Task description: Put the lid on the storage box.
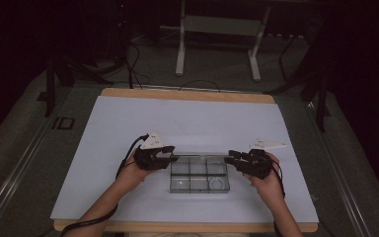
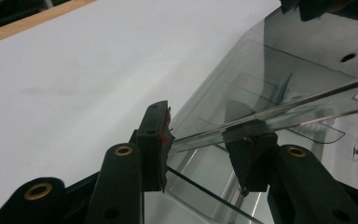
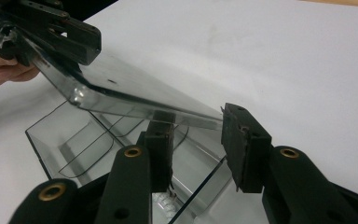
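A clear plastic compartment box (image 1: 199,190) lies on the white sheet, its hinged lid (image 1: 200,154) raised along the back edge. My left gripper (image 1: 171,158) is at the lid's left end and my right gripper (image 1: 230,158) at its right end. In the left gripper view the lid (image 2: 284,70) crosses my left gripper (image 2: 205,144), with its corner at one pad (image 2: 154,140) and its edge over the other. In the right gripper view the lid (image 3: 135,91) crosses my right gripper (image 3: 200,140) the same way. Both stand open, not clamped. A small pale coiled thing (image 3: 165,200) lies in one compartment.
The white sheet (image 1: 128,128) covers a wooden board (image 1: 187,95) whose edges show at front and back. Beyond the table stands a metal frame with two legs (image 1: 180,54), and cables lie on the dark floor. Bare sheet lies behind and beside the box.
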### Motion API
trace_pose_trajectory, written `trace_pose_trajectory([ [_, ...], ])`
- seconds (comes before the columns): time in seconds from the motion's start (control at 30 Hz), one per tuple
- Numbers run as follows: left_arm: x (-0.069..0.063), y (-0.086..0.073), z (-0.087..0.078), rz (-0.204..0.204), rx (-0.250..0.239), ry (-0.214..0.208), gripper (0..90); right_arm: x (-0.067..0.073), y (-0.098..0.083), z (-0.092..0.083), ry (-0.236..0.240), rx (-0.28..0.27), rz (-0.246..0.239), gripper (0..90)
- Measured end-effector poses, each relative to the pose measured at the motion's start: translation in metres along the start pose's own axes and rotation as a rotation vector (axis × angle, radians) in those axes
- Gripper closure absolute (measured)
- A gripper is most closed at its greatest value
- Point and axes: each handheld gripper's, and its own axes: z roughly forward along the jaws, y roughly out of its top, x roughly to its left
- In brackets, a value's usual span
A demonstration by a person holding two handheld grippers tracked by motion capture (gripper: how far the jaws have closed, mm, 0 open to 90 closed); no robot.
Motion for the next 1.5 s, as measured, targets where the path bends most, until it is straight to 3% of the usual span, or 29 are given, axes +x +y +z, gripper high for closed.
trace_pose_trajectory([
  [0.93, -0.005, -0.013, -0.009, 0.016, 0.007, 0.006, 58.6, 0.000, -0.013, 0.000, 0.015, 0.020, 0.021, 59.1],
  [1.5, -0.008, -0.023, -0.009, 0.024, 0.045, 0.016, 58.5, -0.008, -0.028, -0.002, 0.010, 0.054, 0.058, 57.9],
])
